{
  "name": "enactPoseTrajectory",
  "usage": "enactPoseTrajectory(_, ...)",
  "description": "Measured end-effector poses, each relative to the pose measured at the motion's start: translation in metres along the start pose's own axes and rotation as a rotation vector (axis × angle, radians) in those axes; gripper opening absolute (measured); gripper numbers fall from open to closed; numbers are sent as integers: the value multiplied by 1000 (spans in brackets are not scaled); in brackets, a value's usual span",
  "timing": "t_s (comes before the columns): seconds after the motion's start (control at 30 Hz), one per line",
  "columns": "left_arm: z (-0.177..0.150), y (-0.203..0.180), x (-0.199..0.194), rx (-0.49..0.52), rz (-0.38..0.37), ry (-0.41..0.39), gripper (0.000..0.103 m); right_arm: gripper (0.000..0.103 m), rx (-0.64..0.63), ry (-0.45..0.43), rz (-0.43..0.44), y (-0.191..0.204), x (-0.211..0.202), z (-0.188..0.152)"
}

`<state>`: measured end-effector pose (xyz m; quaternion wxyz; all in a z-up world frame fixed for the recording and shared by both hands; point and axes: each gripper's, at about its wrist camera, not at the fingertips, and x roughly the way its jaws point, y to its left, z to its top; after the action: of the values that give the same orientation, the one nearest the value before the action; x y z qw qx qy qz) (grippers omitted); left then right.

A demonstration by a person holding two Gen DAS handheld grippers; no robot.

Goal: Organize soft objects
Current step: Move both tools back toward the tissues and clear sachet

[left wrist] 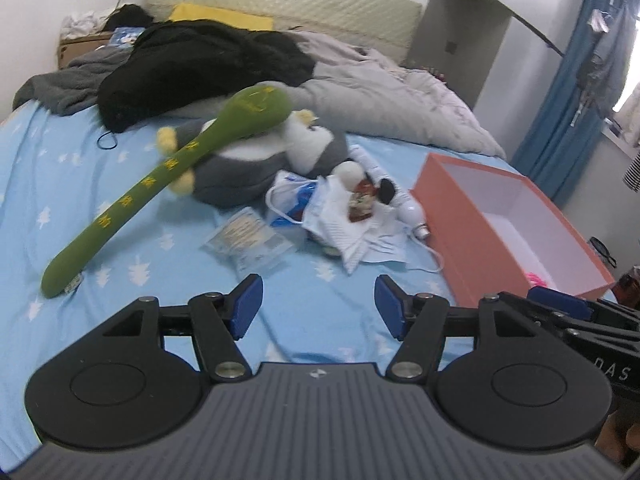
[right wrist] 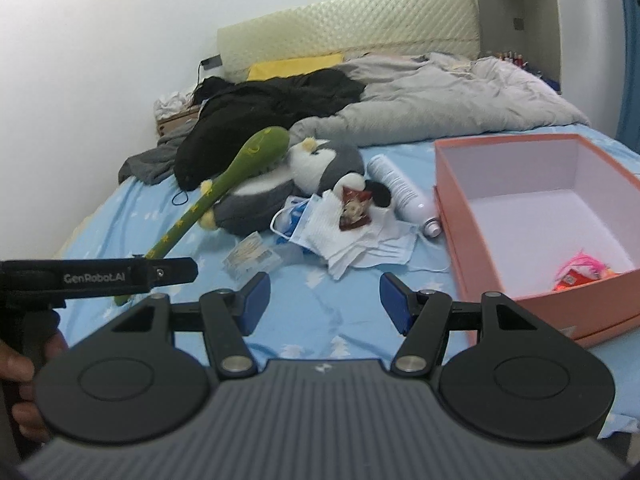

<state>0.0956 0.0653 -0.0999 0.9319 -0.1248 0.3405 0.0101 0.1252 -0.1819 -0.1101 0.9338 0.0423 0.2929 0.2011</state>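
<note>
Both grippers hang over the blue bed sheet (left wrist: 132, 200) with their fingers spread and nothing between them: the left gripper (left wrist: 319, 306) and the right gripper (right wrist: 325, 303). The soft things lie ahead on the bed. A long green plush (left wrist: 168, 172) leans across the grey penguin plush (right wrist: 320, 168). Face masks (right wrist: 348, 236) are piled near a white bottle (right wrist: 404, 192), just beside the open pink box (right wrist: 464, 216)

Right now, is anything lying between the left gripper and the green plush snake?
Nothing visible. The left gripper, jaws open and empty, has only bare blue sheet between it and the green plush snake, whose tail end lies ahead to its left.
</note>
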Motion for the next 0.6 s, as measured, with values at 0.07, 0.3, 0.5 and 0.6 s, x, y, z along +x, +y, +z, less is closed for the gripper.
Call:
enactPoseTrajectory(0.07, 1, 8, 10, -4, 16, 3, 68, 63, -4, 4, -4, 1, 10, 0)
enactPoseTrajectory(0.3, 1, 37, 60, -17, 75, 53, 71, 63, -12, 16, -8, -6, 48, -7)
enactPoseTrajectory(0.5, -8, 59, 96, -60, 96, 45, 71, 63, -15, 71, -3, -18, 84, -9)
enactPoseTrajectory(0.6, -11, 64, 113, -90, 90, 49, 71, 63, -34, 88, -9, -21, 104, -4)
